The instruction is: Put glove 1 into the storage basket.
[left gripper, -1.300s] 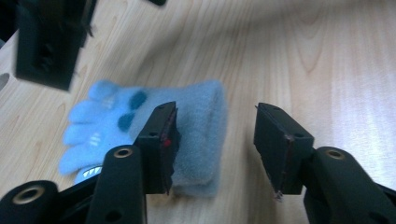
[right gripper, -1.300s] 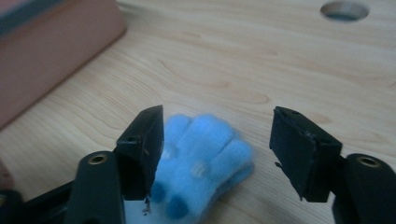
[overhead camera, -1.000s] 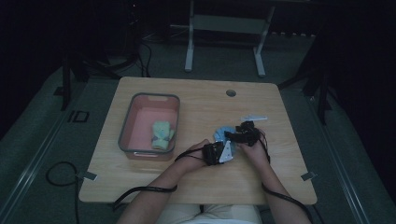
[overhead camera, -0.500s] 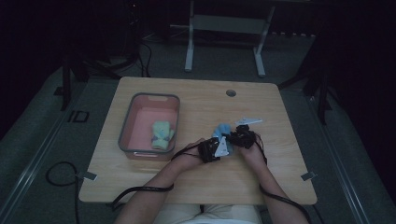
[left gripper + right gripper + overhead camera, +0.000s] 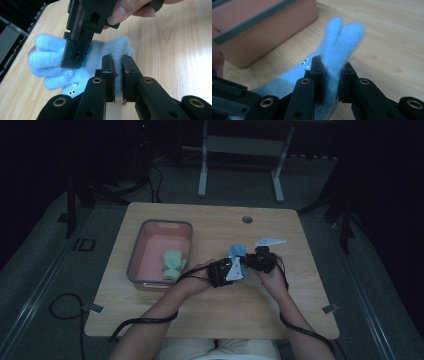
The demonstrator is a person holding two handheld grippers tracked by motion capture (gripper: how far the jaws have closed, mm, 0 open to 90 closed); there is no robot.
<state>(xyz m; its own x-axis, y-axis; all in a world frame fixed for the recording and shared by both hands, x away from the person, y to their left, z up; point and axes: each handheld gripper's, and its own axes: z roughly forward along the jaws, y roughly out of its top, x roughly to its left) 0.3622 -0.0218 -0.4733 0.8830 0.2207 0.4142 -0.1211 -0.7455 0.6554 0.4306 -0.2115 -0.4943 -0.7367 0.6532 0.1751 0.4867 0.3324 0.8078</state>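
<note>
You are holding the blue fuzzy glove between both tools, near the middle of the worktop and just right of the pink bin. Your left tool is clenched on a fold of the glove's cuff end; in the left gripper view its two pads are sitting almost together with a thin layer of blue pile caught between them. Your right tool is grasping the glove too: in the right gripper view its pads are pressing on the fabric from both sides, and two fluffy fingers of the glove are standing up above them. Those jaws have just been closing, with the glove between them.

In the left gripper view your right tool is coming in from the top and biting the glove at its finger end, while the fingers are fanning out to the left. A small pair of printed eyes is showing on the glove below that. The glove seems to be lifted slightly off the wood, though the high view is too dim to be sure.

In the high view your two hands are sitting close together, the left tool nearer you and the right tool a little farther and to the right. A pale green glove is lying inside the bin, toward its near right part. A small round hole is showing in the far part of the worktop.
</note>
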